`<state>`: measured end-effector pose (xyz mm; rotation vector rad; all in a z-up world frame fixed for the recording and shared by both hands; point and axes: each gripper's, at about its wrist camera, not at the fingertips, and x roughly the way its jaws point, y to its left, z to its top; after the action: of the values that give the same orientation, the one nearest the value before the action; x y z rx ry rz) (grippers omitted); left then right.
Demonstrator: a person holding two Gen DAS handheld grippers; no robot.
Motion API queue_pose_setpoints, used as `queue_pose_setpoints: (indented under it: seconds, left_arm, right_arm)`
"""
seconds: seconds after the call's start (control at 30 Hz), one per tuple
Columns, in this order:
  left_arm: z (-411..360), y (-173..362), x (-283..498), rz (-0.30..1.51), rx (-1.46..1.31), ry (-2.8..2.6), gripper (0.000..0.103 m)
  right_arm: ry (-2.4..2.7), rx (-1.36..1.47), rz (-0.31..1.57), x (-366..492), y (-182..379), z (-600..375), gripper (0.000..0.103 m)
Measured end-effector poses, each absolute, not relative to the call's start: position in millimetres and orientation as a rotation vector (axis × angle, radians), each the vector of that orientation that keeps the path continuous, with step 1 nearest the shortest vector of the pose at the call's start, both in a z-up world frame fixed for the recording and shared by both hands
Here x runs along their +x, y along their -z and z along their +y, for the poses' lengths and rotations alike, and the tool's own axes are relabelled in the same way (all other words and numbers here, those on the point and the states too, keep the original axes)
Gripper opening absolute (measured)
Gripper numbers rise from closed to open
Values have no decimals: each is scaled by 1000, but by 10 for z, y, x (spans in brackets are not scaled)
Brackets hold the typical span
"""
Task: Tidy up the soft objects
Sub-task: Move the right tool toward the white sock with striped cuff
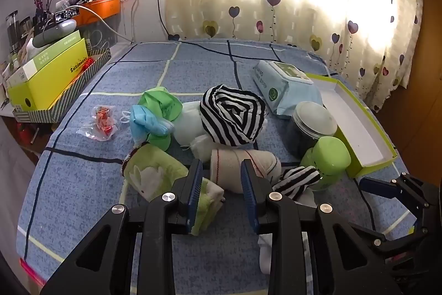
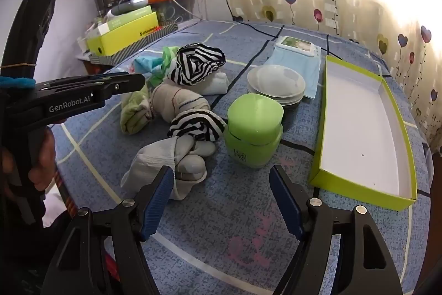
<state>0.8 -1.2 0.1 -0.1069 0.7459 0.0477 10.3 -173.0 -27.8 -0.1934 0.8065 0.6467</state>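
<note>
- Your left gripper [image 1: 221,179] has its jaws apart w/ nothing between them, low over the bedspread [image 1: 83,184], tips right at the rolled cream sock [image 1: 246,165].
- Your right gripper [image 2: 221,190] is spread wide, nothing clamped; its left finger sits against the grey socks [image 2: 171,159], just in front of the green jar [image 2: 254,134].
- Landmark = green jar, standing upright on the bedspread.
- Small striped roll [image 2: 196,126] touches the jar's left side; grey socks lie in front of that roll.
- Cream sock is left of the jar, past the small striped roll; green towel [image 1: 154,170] is further left, touching the left gripper's left finger.
- Big striped bundle [image 1: 232,115] sits behind the cream sock, well left-back of the jar, on a white cloth [image 1: 187,123].
- Green & blue cloths [image 1: 154,115] lie left of the big bundle.
- Clear-lidded jar [image 1: 309,123] is just behind the green jar; wipes pack [image 1: 281,85] behind that.
- Open lime box [image 2: 362,123], white inside, lies right of the jar, near but apart.
- Snack packet [image 1: 102,123] lies far left of the jar.
</note>
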Motion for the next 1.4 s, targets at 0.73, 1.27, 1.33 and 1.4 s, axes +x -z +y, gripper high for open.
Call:
queue_pose_setpoints:
  seconds: [0.73,1.27,1.33,1.4]
  left_arm:
    - [56,22,-62,737,-123,-52,30]
    - [117,-38,-103,715,-150,-47,30]
    - [124,-45,-110,709,-154,-46,30]
    - [125,-43,-109,709,-158,-42,30]
  right_arm:
    - [-661,-190,807,110,270,-1704,72]
    - [-688,-186,807,91,253,-1696,73]
    - [-690,-186,808,87,255,-1696,73]
    - [-694,-185,806,79,250,-1695,73]
